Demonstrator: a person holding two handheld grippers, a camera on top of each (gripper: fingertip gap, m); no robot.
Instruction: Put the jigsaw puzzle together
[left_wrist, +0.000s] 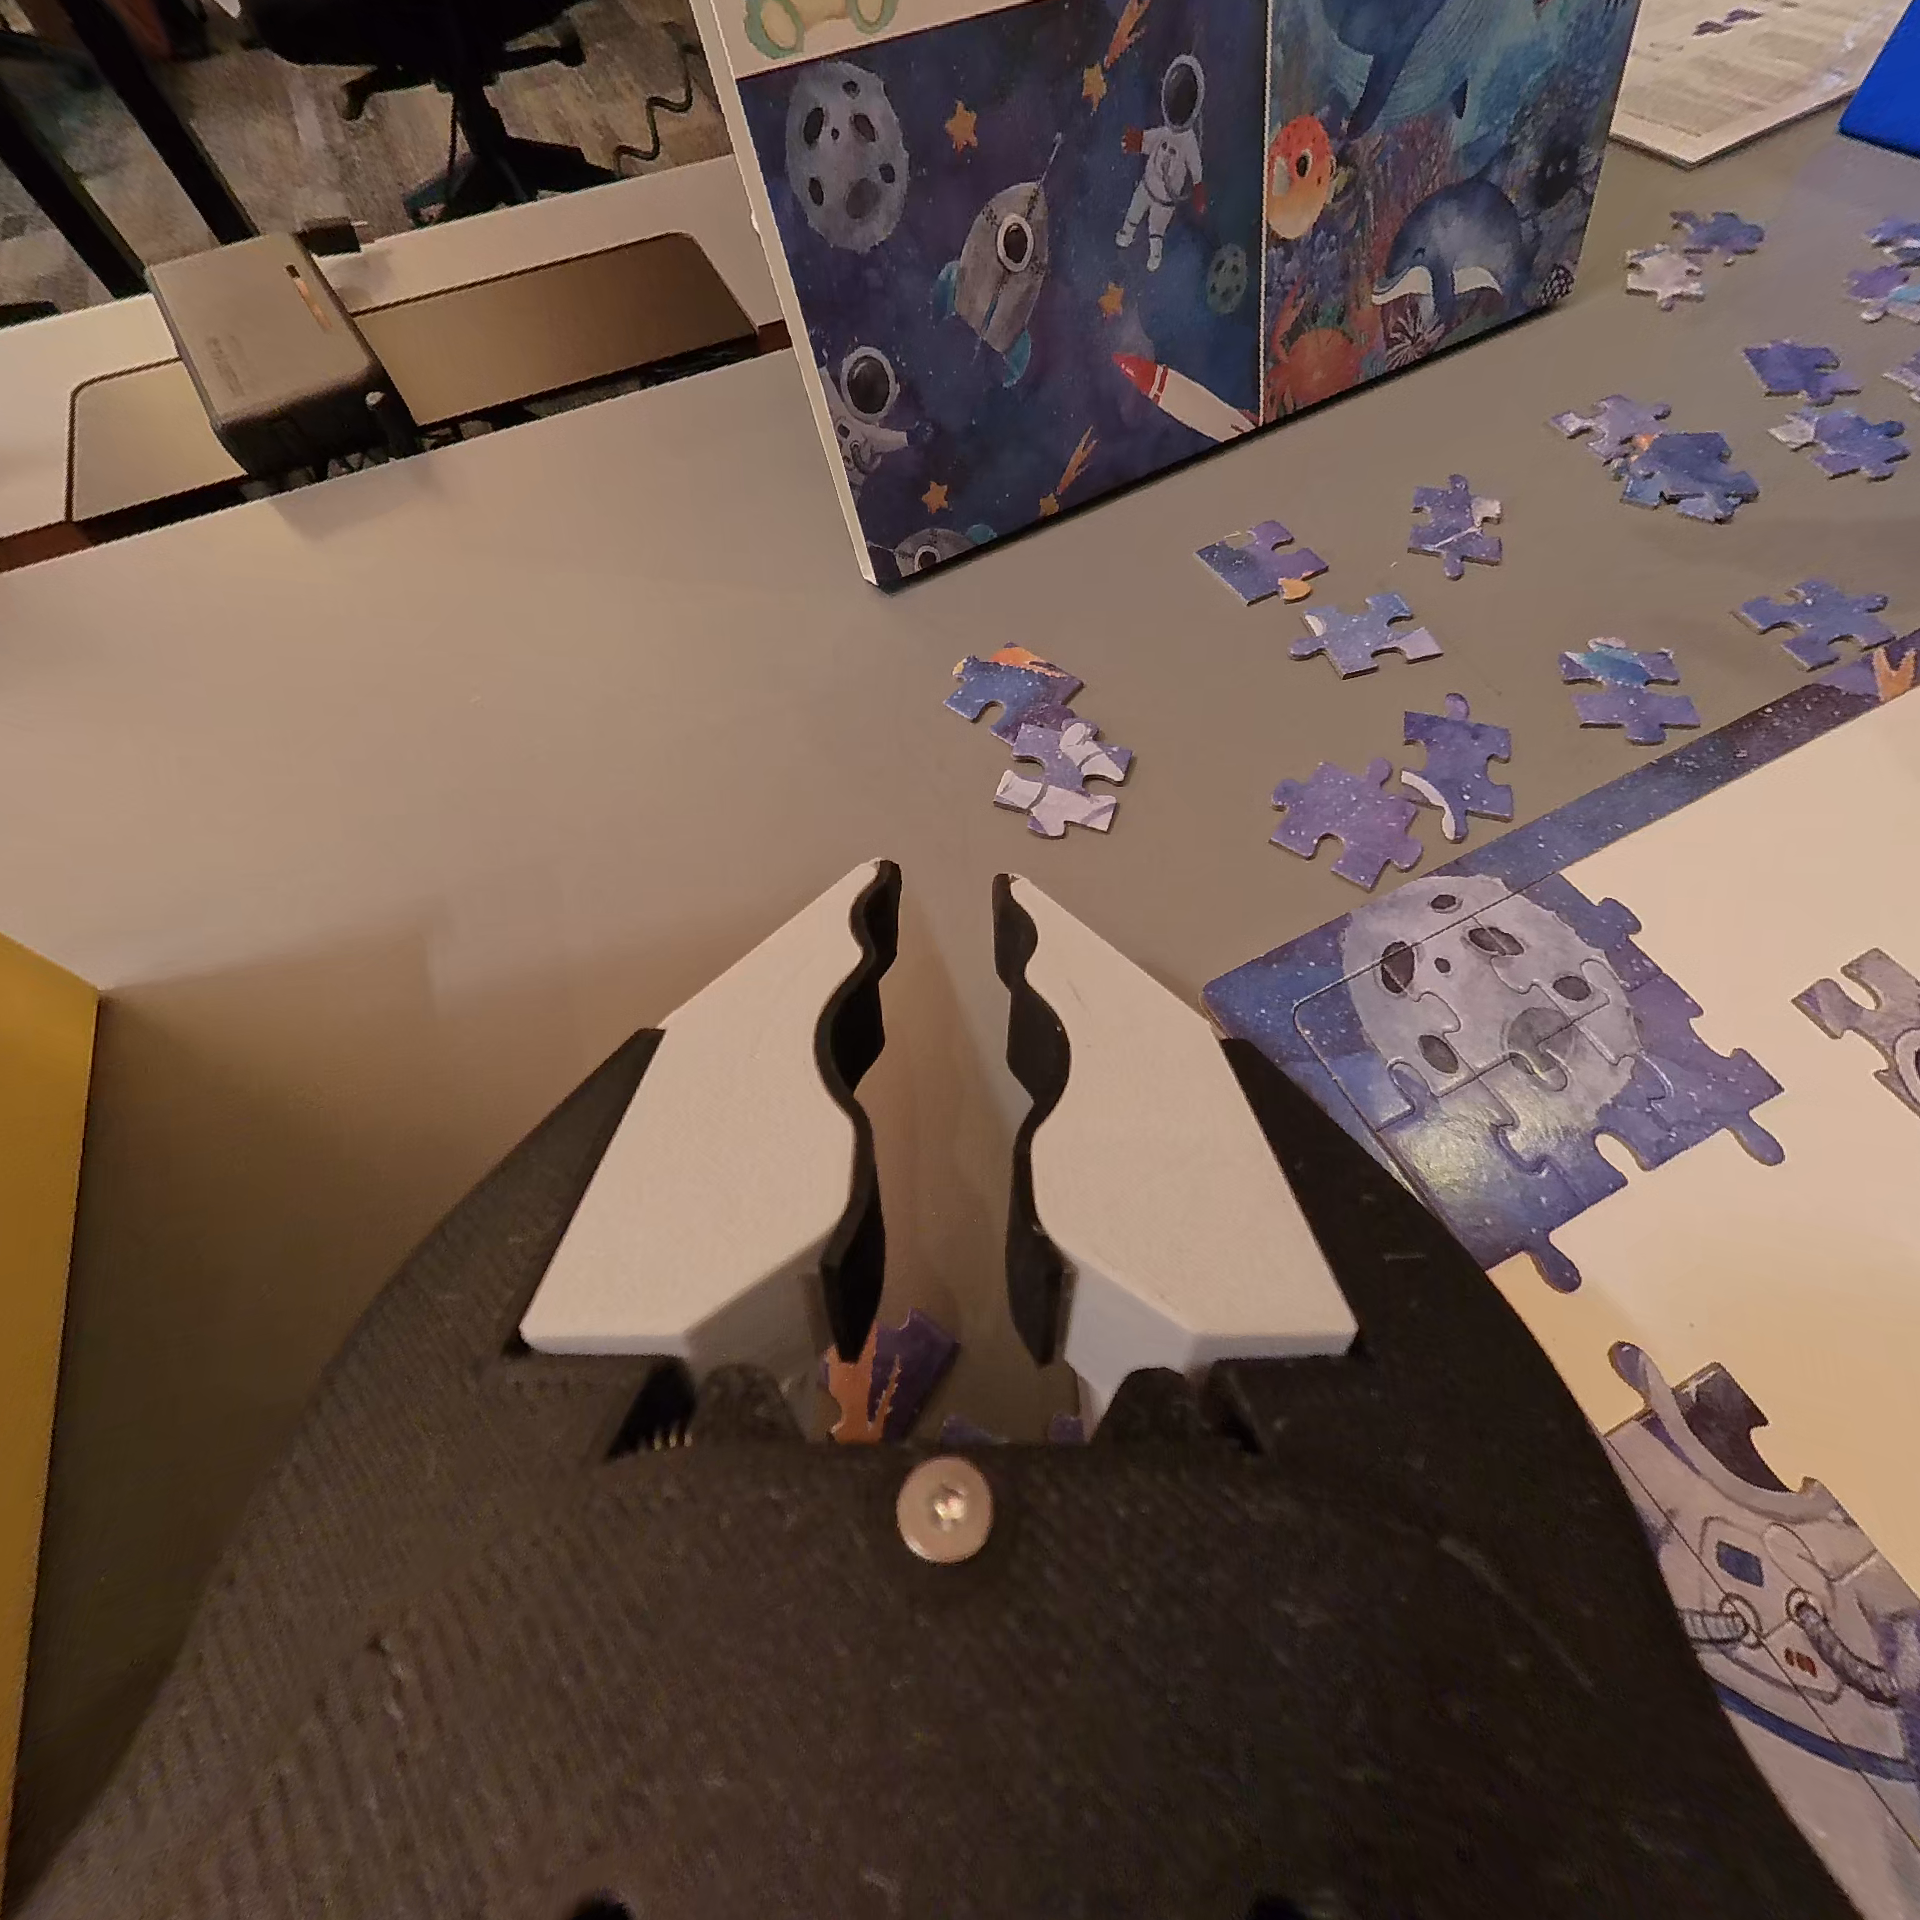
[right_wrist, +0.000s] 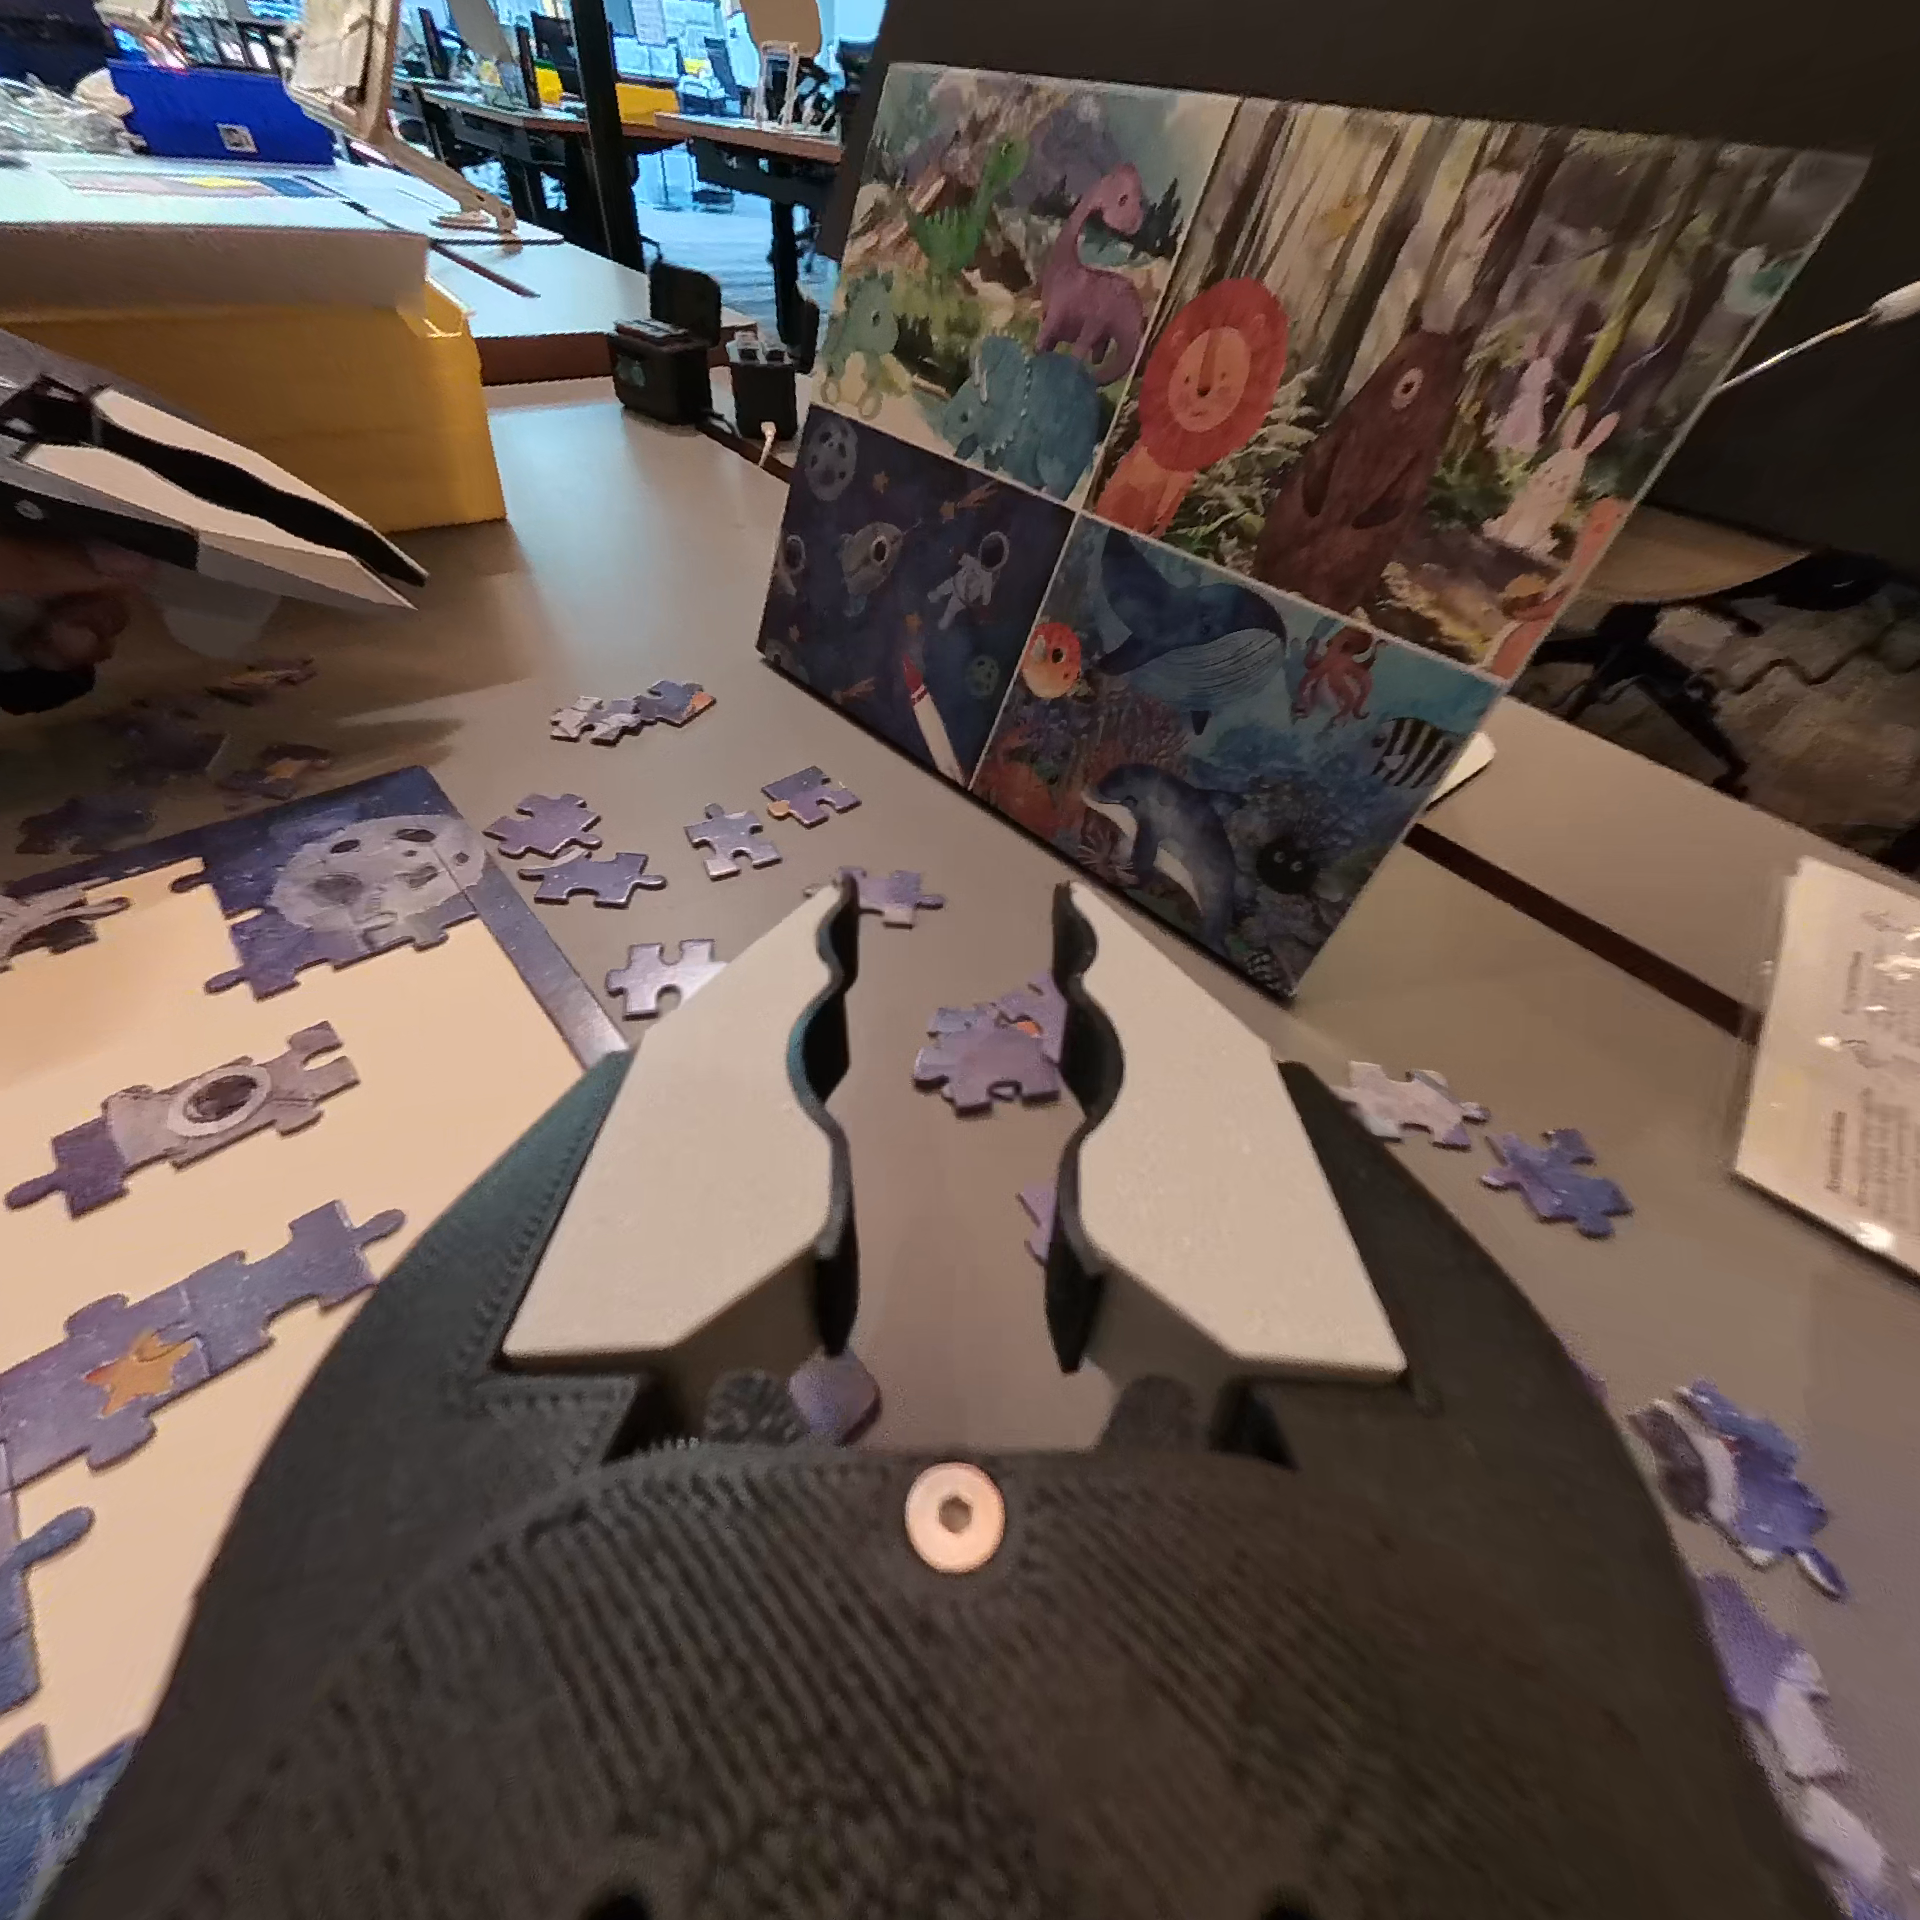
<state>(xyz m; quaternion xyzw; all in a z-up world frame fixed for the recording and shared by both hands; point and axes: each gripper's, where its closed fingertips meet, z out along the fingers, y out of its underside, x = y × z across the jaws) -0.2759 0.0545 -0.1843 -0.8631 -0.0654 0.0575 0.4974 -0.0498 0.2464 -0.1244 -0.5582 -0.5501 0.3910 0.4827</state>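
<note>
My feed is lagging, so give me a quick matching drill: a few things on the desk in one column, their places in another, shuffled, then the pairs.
Things:
1. Picture box
2. Puzzle tray
3. Yellow box
4. Printed sheet

Places:
A. Lying flat, partly filled, moon at one corner
B. At the desk's right edge in the right wrist view
C. Standing on edge behind the loose pieces
D. Beyond the left gripper in the right wrist view

Pairs: 1-C, 2-A, 3-D, 4-B
</note>
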